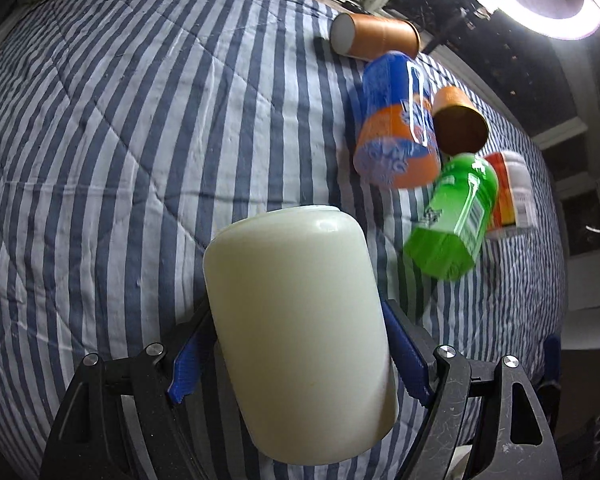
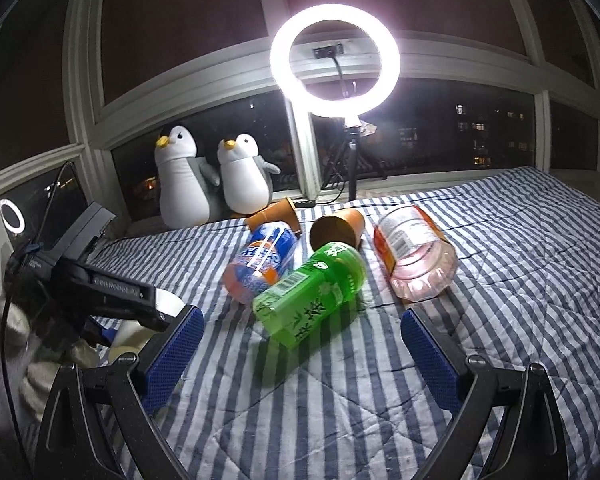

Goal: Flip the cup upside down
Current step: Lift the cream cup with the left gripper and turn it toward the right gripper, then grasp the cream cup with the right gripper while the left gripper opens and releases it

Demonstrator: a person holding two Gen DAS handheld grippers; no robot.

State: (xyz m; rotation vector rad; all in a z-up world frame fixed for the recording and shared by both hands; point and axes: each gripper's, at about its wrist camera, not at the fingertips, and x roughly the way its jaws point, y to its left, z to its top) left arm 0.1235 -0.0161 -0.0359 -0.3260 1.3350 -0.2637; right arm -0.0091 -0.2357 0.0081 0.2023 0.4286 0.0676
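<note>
Meanwhile, the left gripper [image 1: 300, 354] pinches a cream-white cup [image 1: 300, 320] between its blue pads [image 1: 184, 368], jaws pressed against the cup's sides, w/ the cup held over a blue-and-white striped quilt [image 1: 120, 140]. Seen from the left wrist, the closed, rounded base points away from the camera toward the quilt and the mouth end sits nearest the lens, cut off at the bottom of the frame; whether the cup touches the quilt can't be told. Judged from that pose, the flip itself looks about mid-way to late: the turn appears largely made, and the next move likely calls for setting the cup mouth-down on a flat patch of quilt, then easing the jaws apart w/o tipping it on the soft bedding. The right gripper [image 2: 302, 344] hangs spread wide and empty above the quilt, jaws well apart, nothing btwn them. To the right of the cup lies a clutter of toppled items: a green bottle [image 1: 452, 216], a blue-and-orange bottle [image 1: 396, 124], an orange-labelled clear bottle [image 2: 416, 252], and two brown paper cups [image 1: 376, 36] [image 1: 458, 120] on their sides. These sit near but apart from the held cup; the green bottle is closest and could be knocked if the cup drifts rightward. Farther back, two plush penguins [image 2: 180, 180] [image 2: 244, 176] sit at the window by a lit ring light [image 2: 336, 60] on a tripod. Open quilt to the left looks the safer landing spot.
</note>
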